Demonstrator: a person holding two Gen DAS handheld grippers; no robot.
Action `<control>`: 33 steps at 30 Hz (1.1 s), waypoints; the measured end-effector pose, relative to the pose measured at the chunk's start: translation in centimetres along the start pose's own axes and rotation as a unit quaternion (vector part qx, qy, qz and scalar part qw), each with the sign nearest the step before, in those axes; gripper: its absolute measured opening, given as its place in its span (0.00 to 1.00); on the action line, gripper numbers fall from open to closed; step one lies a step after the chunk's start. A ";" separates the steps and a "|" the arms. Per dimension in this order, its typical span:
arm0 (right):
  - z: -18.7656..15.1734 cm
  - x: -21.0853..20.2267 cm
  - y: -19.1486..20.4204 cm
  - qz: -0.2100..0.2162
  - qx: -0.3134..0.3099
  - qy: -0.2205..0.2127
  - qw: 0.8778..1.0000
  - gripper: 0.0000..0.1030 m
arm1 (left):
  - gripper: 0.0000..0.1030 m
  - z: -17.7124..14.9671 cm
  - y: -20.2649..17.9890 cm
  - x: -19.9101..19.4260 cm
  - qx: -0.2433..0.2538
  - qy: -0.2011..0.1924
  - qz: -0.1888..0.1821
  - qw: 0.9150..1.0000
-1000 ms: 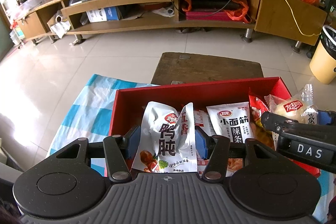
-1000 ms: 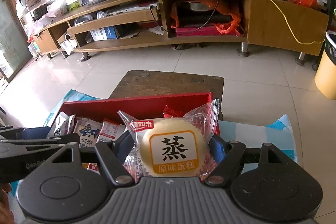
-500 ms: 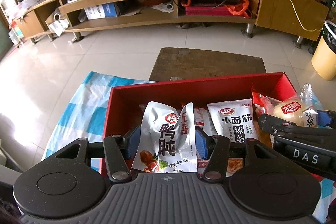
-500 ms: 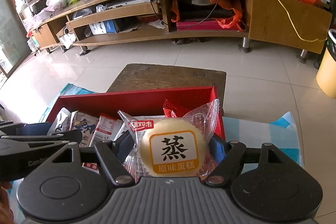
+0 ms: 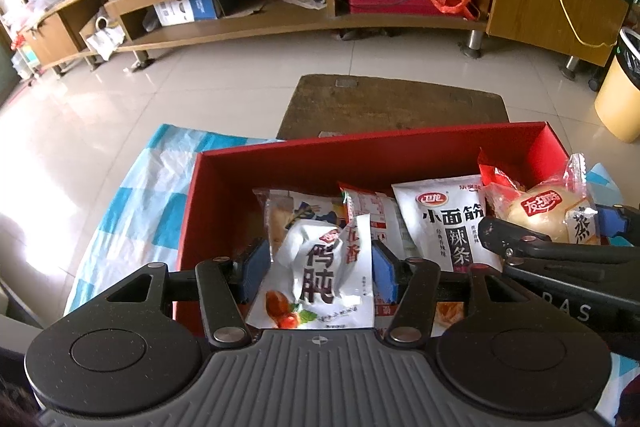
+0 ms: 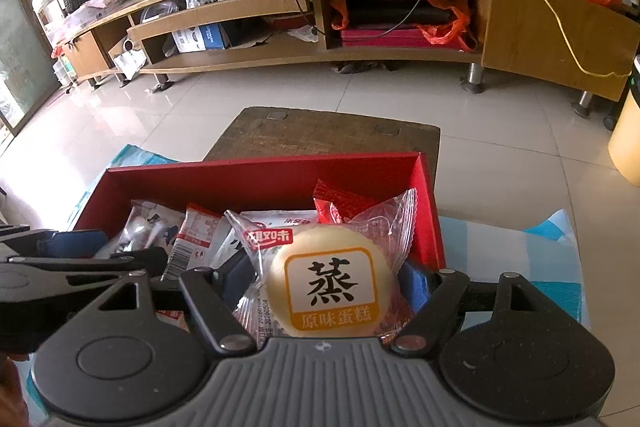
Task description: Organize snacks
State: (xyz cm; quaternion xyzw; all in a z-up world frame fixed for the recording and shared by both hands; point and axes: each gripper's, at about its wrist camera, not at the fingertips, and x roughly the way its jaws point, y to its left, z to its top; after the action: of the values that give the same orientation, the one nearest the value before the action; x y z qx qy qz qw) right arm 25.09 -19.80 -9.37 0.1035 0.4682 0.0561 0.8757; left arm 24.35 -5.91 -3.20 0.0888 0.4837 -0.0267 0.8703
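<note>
The red box (image 5: 320,163) sits on a blue-and-white checked cloth (image 5: 132,211) with a dark wooden stool (image 5: 392,107) just behind it; its floor is already crowded toward the right with flat packets, among them a white spicy-strip pack (image 5: 444,223), while the left side shows bare red bottom. Both tools hang low over the near edge of the box, side by side, and that closeness is the largest risk: the right gripper (image 6: 328,275) crosses the left camera's view just beside the left gripper (image 5: 316,267), so a careless swing could knock them together and jar a packet loose. The left jaws pinch a crinkled white duck-gizzard pouch (image 5: 324,275) by its sides; the film looks slippery and bunched, so it could slide out early or land standing on the packets below. The right jaws pinch a wrapped steamed cake (image 6: 332,291) over the box's right end, by the side wall; squeezing harder would likely crush the soft cake, and letting go so near the wall could tip it outside onto the cloth.
</note>
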 end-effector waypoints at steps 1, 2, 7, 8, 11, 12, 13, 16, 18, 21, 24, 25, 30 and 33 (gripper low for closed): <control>0.0 0.1 0.0 0.000 0.000 0.001 1.000 0.71 | 0.62 0.0 0.0 0.0 0.001 0.000 0.001 1.000; -0.1 0.1 -0.1 -0.001 0.000 0.000 1.000 0.71 | 0.63 0.0 0.1 0.0 0.000 0.000 0.003 1.000; -0.1 0.1 -0.1 -0.004 -0.002 0.003 1.000 0.74 | 0.66 -0.1 0.2 -0.1 -0.001 0.001 0.006 1.000; -0.1 0.1 0.0 -0.005 -0.003 0.003 1.000 0.74 | 0.67 -0.1 0.2 -0.2 -0.002 0.000 0.007 1.000; -0.1 0.0 0.0 -0.007 -0.007 0.004 1.000 0.75 | 0.71 -0.2 0.3 -0.6 -0.004 -0.004 0.008 1.000; -0.2 -0.2 0.0 -0.008 -0.007 0.005 1.000 0.75 | 0.72 -0.2 0.4 -0.8 -0.005 -0.005 0.006 1.000; -0.3 -0.3 0.0 -0.009 -0.008 0.005 1.000 0.75 | 0.73 -0.2 0.5 -0.9 -0.006 -0.007 0.005 1.000; -0.5 -0.8 0.2 -0.013 -0.019 0.006 1.000 0.76 | 0.74 -0.3 0.7 -1.6 -0.007 -0.011 0.003 1.000; -0.8 -1.1 0.4 -0.016 -0.026 0.004 1.000 0.77 | 0.76 -0.5 0.9 -2.1 -0.006 -0.016 0.002 1.000; -1.0 -1.8 0.7 -0.016 -0.032 0.000 0.999 0.80 | 0.77 -0.8 1.3 -3.0 -0.009 -0.020 0.001 1.000; -1.2 -2.3 0.8 -0.018 -0.035 -0.004 0.999 0.82 | 0.77 -1.0 1.8 -3.7 -0.016 -0.022 -0.003 1.000; -1.2 -2.4 0.8 -0.019 -0.037 -0.003 0.999 0.82 | 0.77 -1.1 2.0 -3.9 -0.018 -0.022 -0.005 1.000; -1.8 -3.4 0.7 -0.016 -0.047 0.001 0.999 0.83 | 0.79 -2.7 2.6 -4.9 -0.019 -0.016 -0.012 1.000; -2.2 -4.4 0.5 -0.016 -0.049 -0.004 0.999 0.83 | 0.79 -4.1 2.6 -5.4 -0.016 -0.003 -0.030 0.999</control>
State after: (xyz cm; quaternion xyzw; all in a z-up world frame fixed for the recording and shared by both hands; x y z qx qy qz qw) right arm 20.85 -19.85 -6.89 0.0537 0.4632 0.0647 0.8822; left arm 18.41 -2.82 -0.42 0.0605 0.4842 -0.0454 0.8717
